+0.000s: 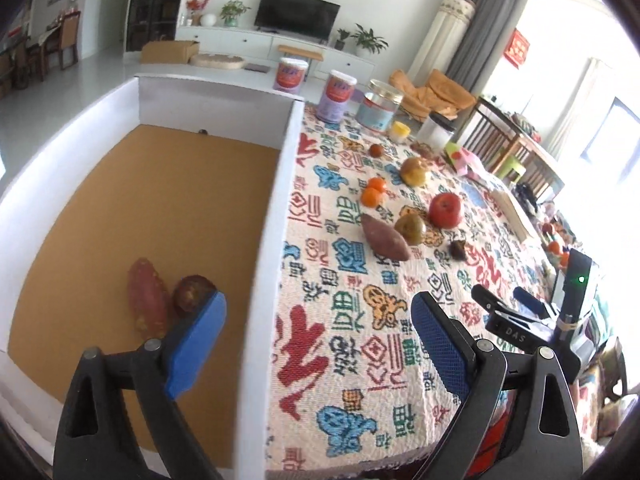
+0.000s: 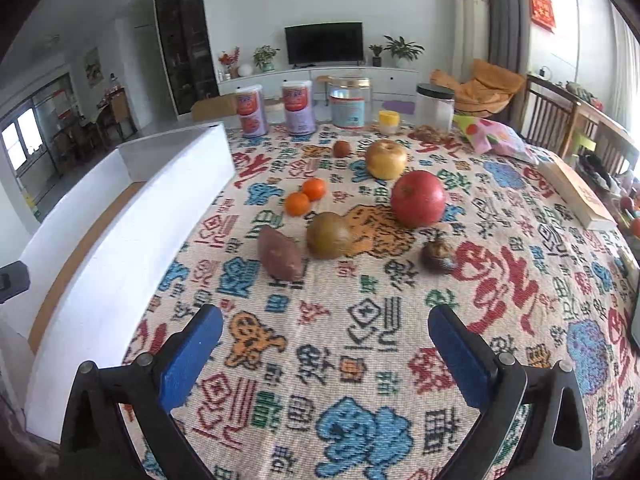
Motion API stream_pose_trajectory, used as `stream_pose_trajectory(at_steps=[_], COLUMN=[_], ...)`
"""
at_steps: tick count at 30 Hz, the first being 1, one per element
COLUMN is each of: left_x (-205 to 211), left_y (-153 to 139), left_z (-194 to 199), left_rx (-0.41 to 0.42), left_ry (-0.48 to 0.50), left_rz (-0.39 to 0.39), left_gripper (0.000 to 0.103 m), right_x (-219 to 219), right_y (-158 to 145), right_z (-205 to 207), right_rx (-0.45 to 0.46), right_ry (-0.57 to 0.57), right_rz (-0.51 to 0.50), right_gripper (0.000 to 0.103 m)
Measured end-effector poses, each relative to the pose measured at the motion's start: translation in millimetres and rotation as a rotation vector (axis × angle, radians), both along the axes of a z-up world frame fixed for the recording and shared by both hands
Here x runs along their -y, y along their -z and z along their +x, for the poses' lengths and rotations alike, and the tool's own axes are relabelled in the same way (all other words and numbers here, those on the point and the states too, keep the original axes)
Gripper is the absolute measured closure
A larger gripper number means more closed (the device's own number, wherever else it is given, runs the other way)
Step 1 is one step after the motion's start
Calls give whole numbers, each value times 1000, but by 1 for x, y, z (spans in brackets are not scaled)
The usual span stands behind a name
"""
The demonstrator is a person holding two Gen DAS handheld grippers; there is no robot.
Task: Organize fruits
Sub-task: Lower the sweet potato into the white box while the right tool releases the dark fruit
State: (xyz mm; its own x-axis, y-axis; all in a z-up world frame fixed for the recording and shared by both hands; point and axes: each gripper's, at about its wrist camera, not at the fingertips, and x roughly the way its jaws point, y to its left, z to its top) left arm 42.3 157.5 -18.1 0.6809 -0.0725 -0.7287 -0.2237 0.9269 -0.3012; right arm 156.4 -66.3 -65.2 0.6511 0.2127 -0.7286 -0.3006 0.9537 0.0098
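My left gripper [image 1: 320,304] is open and straddles the right wall of a white box [image 1: 276,208] with a brown floor. Nothing is between its pads. Inside the box, by the left pad, lie a reddish sweet potato [image 1: 146,304] and a dark round fruit [image 1: 191,292]. My right gripper [image 2: 326,332] hangs open and empty over the patterned tablecloth [image 2: 360,380]. Beyond it lie a sweet potato [image 2: 280,254], a green-brown fruit [image 2: 330,236], a red apple [image 2: 418,199], two tangerines [image 2: 306,197], a yellow apple [image 2: 386,159], a small brown fruit [image 2: 341,149] and a dark shrivelled fruit [image 2: 438,255].
Two purple cans [image 2: 298,108], a clear jar [image 2: 349,100], a white tub [image 2: 435,108] and a yellow cup [image 2: 389,121] line the table's far edge. A pink bag [image 2: 494,138] and a book [image 2: 580,194] lie at the right. Wooden chairs [image 2: 552,120] stand beyond.
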Motion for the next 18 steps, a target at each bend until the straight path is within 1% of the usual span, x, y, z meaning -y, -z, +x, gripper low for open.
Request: stream_pose_trajectory(at_steps=[3,4,5,6,7,8,9,11,12,14,16,18], left_x=[41,52,67,77,83,86,88,92,95,102,104,105], left_y=[23,31,36,42,51,60,67,81,87,98,107,108], left_z=[31,41,47,55,65,76,85,98,104,114,124,131], left_rx=[-33,-51,-38,-23,-33,-68,-101,-107,-105,-107,-107,-76], left_ry=[58,42,23,43,68,79,88,98,95,94,86,57], left_rz=[24,83,193,246,262,249,211,138,133,153,174,221], left_gripper=[8,5,5,5,5,5,5,5,5,5,5,5], right_x=[71,91,110,126,136,144,152,165,171,180,186,190], right_y=[28,34,38,39,40,41,45,49,51,58,65,72], right_z=[36,43,48,53,58,64,71,86,92,108,125,144], right_rx=[-68,-88,-102,-107,-106,-105,-108,-116,-116,-128,-142,-152], right_ry=[221,279,329,363,385,400,409,428,443,467,474,472], right_rz=[-55,-62,-64,-61,-66,-76,-84,-80,-82,-85,-67,-56], right_gripper=[1,1,1,1,1,1,1,1,1,1,1,0])
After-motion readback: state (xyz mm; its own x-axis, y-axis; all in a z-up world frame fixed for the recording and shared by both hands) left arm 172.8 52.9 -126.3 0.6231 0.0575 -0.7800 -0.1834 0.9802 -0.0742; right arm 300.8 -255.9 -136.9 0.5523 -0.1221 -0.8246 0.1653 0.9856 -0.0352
